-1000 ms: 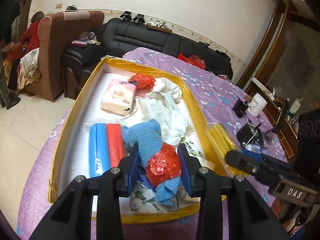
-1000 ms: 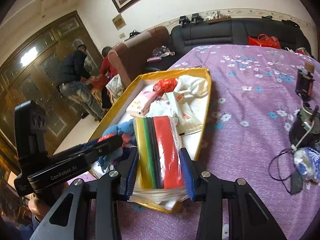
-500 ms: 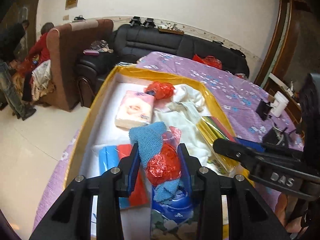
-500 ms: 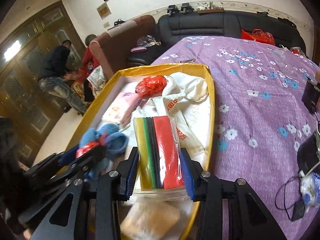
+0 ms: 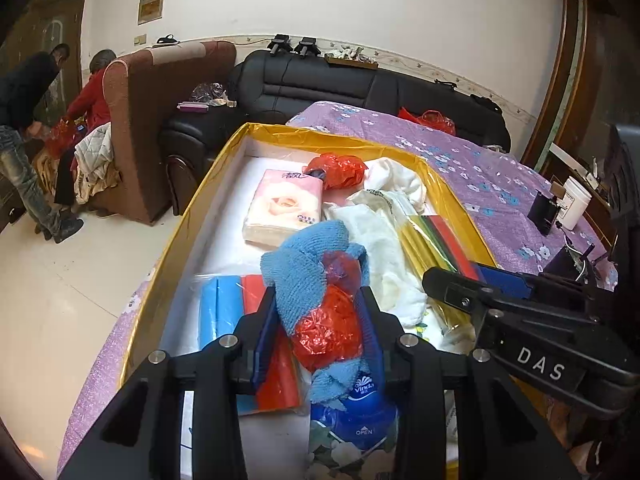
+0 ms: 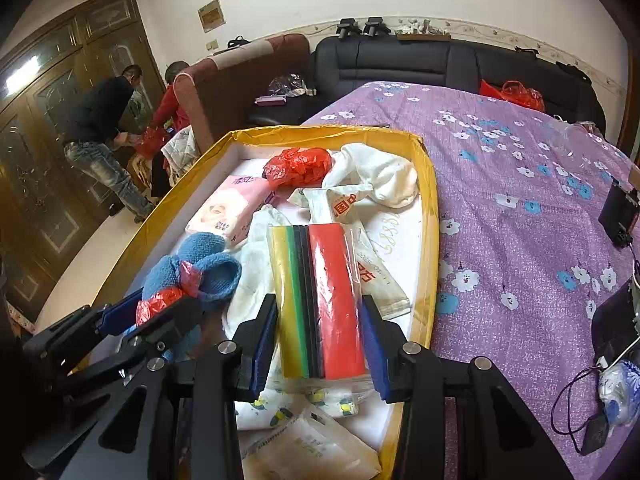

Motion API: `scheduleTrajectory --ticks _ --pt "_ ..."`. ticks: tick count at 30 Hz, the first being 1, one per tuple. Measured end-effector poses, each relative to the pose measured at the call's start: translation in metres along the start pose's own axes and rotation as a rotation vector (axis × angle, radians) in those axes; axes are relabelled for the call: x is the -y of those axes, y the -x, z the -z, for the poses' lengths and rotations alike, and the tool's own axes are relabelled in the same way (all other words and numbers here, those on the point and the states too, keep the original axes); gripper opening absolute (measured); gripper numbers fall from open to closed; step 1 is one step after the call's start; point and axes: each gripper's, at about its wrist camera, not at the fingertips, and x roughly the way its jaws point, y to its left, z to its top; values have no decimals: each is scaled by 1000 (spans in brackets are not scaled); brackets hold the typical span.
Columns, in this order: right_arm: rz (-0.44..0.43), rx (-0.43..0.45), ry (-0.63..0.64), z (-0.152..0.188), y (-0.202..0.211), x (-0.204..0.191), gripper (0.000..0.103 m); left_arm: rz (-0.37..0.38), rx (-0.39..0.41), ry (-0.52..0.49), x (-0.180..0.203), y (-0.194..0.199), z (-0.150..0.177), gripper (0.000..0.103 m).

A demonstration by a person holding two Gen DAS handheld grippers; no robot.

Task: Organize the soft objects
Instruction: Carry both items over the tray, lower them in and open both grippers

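Observation:
My left gripper [image 5: 320, 332] is shut on a bundle of blue towel [image 5: 308, 264] wrapped around a crumpled red plastic bag [image 5: 328, 328], held over the yellow-rimmed box [image 5: 192, 216]. My right gripper [image 6: 320, 344] is shut on a clear bag of yellow, green, black and red sheets [image 6: 320, 300], held over the same box [image 6: 430, 240] towards its right side. Below the two loads the box holds a pink tissue pack [image 5: 284, 208], a second red bag [image 5: 338, 170], white cloths [image 5: 384, 232], a blue-and-red pack [image 5: 224, 312] and a blue tissue pack [image 5: 360, 412].
The box lies on a purple flowered tablecloth [image 6: 520, 240]. A white cup [image 5: 574, 202], black devices [image 6: 618, 212] and cables [image 6: 580, 400] sit at the right. Behind are a black sofa [image 5: 360, 84] and a brown armchair [image 5: 160, 120]. Two people [image 6: 100, 120] bend at the far left.
Both grippers have moved further in over the box with their loads still held. The right one came in from the box's near edge to beside the left one.

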Motion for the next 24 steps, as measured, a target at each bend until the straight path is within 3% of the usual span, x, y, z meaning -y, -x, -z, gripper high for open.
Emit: scheduleTrajectory --ticks 9,24 --pt "4 21 3 5 3 2 44 -38 10 -53 12 -1 1 38" --pt "0 61 -2 6 10 4 45 -76 -1 -36 8 -3 0 54"
